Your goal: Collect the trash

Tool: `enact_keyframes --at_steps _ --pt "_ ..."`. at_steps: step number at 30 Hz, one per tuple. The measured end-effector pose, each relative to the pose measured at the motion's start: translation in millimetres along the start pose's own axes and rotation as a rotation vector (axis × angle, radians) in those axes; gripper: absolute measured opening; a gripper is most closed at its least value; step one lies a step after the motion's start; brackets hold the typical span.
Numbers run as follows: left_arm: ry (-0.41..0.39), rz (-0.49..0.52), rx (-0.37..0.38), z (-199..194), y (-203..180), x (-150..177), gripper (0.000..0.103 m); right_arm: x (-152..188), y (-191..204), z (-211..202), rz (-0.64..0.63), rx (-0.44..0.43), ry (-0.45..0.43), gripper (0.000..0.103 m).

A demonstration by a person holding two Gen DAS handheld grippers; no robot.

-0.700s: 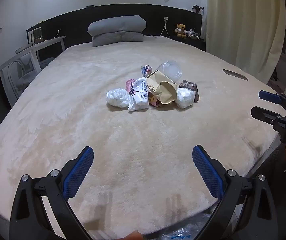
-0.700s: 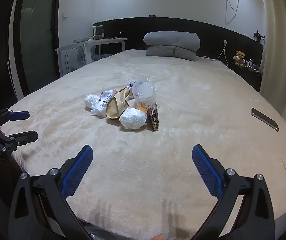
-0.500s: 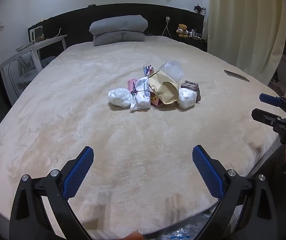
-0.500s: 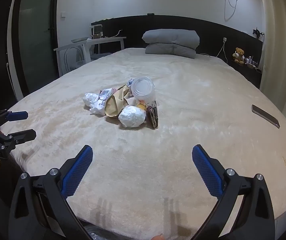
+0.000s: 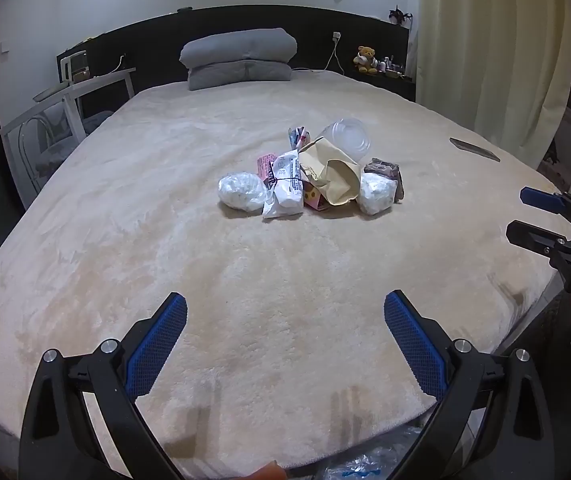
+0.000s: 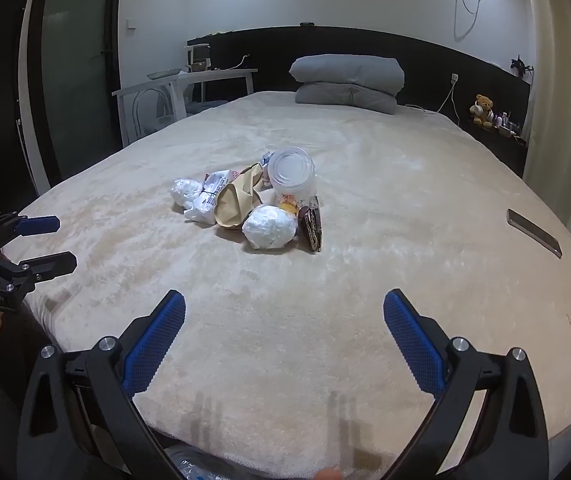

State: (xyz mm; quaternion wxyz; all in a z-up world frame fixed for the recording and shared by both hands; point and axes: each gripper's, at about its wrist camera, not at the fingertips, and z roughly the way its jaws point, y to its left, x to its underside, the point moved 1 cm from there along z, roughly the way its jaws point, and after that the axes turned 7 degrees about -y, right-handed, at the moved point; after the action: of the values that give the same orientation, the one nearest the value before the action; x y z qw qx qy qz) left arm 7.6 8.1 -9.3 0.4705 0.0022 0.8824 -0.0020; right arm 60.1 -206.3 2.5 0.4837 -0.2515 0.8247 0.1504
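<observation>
On bed [image 5: 285, 280], two white wads [image 5: 242, 197], one cup [image 5: 349, 140]

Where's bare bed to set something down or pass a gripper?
Free: the wide strip between the trash pile and the near bed edge, and the stretch between the pile and the grey pillows. Right of the pile is bare up to the phone. Crowded only in the pile.

Trash pile [image 5: 309, 178] mid-bed [image 5: 165, 264]; pillows [image 5: 239, 58] behind at headboard; phone [image 6: 533, 232] right of pile.
</observation>
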Motion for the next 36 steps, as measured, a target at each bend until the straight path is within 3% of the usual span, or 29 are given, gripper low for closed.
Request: enact_keyframes --at_steps 36 --pt "0.007 -0.003 0.006 1.4 1.0 3.5 0.097 1.7 1.3 0.9 -0.003 0.005 0.01 0.098"
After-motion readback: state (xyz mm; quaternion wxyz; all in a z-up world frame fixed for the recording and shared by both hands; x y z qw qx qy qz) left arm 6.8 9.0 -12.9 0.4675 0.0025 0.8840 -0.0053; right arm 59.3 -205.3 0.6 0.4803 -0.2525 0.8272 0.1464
